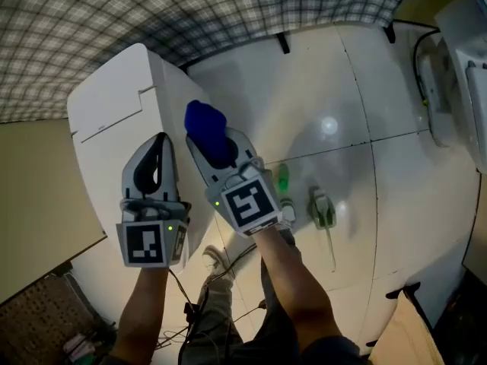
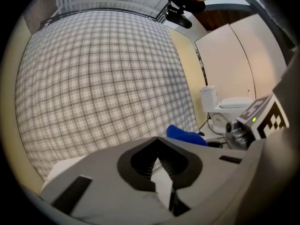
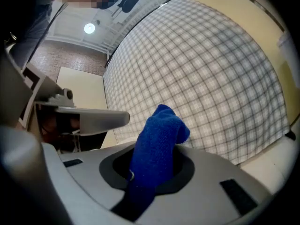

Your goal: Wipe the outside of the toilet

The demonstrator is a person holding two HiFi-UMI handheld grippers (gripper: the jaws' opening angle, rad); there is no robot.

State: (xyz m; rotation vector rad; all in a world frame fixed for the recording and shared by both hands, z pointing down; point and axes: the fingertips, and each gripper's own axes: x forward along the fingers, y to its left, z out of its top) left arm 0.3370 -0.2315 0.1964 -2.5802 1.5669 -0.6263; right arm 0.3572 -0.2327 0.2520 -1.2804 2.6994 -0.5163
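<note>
No words, numbers or brand names can be read anywhere. The cube on the left tool [image 1: 161, 139] and the cube on the right tool [image 1: 215, 144] carry only black-and-white square marker patterns, not letters.

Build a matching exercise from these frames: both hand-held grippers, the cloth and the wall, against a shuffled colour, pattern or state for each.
Column 1
1. left hand-held gripper
2. right hand-held gripper
3. cloth
4. wall

Column 2
A. blue
B. jaws together, nothing between them
C. grey-and-white check
D. jaws clamped on the cloth

Pairs: 1-B, 2-D, 3-A, 4-C
</note>
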